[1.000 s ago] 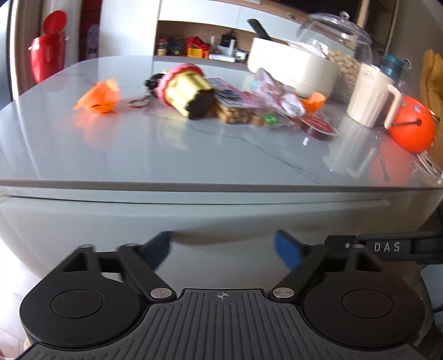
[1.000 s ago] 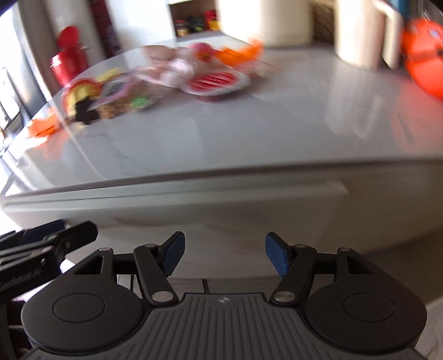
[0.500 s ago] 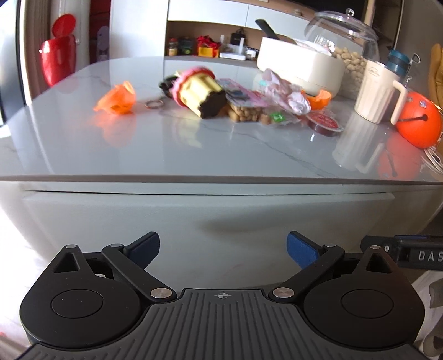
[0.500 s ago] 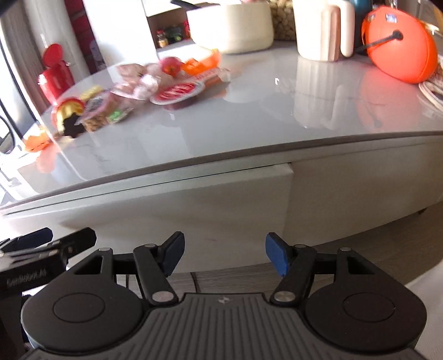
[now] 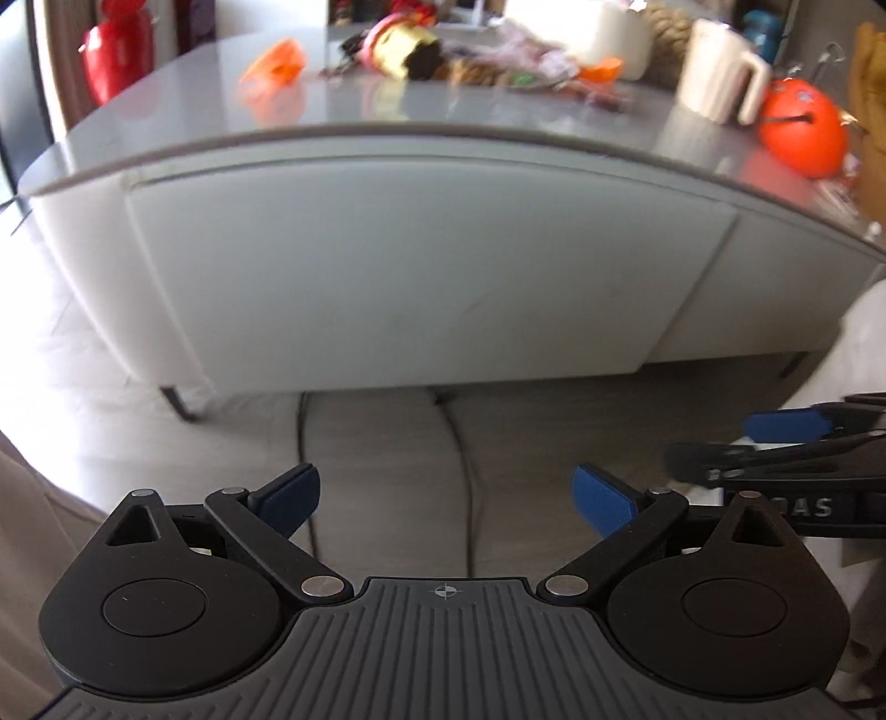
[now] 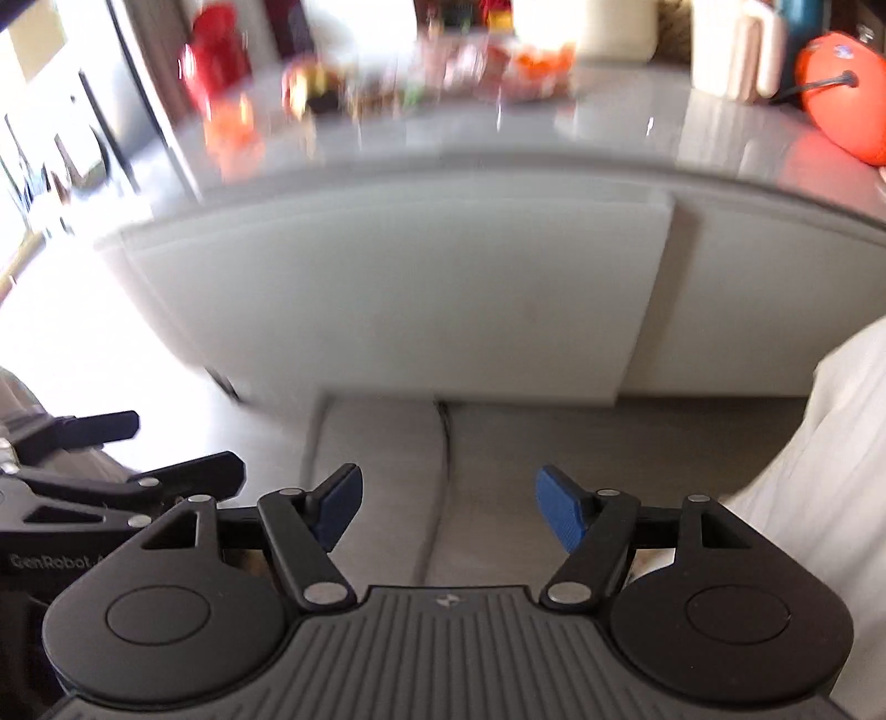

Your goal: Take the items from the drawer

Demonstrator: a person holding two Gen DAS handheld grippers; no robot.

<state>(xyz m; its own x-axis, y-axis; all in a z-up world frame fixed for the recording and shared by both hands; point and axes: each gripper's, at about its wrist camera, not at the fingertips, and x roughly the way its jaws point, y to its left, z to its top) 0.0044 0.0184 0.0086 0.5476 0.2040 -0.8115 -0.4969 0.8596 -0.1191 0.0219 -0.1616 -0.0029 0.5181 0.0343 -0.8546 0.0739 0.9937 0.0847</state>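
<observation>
Drawer [image 5: 421,266]: closed, flush front under the worktop [image 5: 387,144] edge; no handle visible, contents not visible.

Left wrist view:
- Left hand-held gripper [image 5: 446,495]: jaws spread fully wide, having just been opening; nothing between them. It points down at the floor [image 5: 382,443] in front of the drawer, well apart from the front panel.
- Right hand-held gripper [image 5: 775,443] shows at the right edge, seen side-on.
- Worktop carries loose items, blurred: orange wrapper [image 5: 277,61], yellow-and-pink toy [image 5: 398,44], cream jug [image 5: 720,72], orange round object [image 5: 803,133]. White bowl [image 5: 614,33] at the back; contents can't be told.
- Red bin [image 5: 111,55] stands at far left, beyond the worktop.

Right wrist view:
- Right hand-held gripper [image 6: 446,509]: jaws apart, approx. mid-width, having just opened a little further; empty.
- Drawer [image 6: 398,293] front fills the centre, with a vertical seam at its right end. View is motion-blurred; worktop items aren't readable.
- White fabric [image 6: 830,443] hangs at the right edge, near the gripper.

Step in hand (judged): approach to open the drawer. Recommended procedure:
1. With no handle visible, try a fingertip at the gap under the worktop lip, or at the front's lower edge.
2. Pull square to the front to avoid racking.
3. Keep one gripper free and open for items inside.
4. Avoid snagging the white fabric.
</observation>
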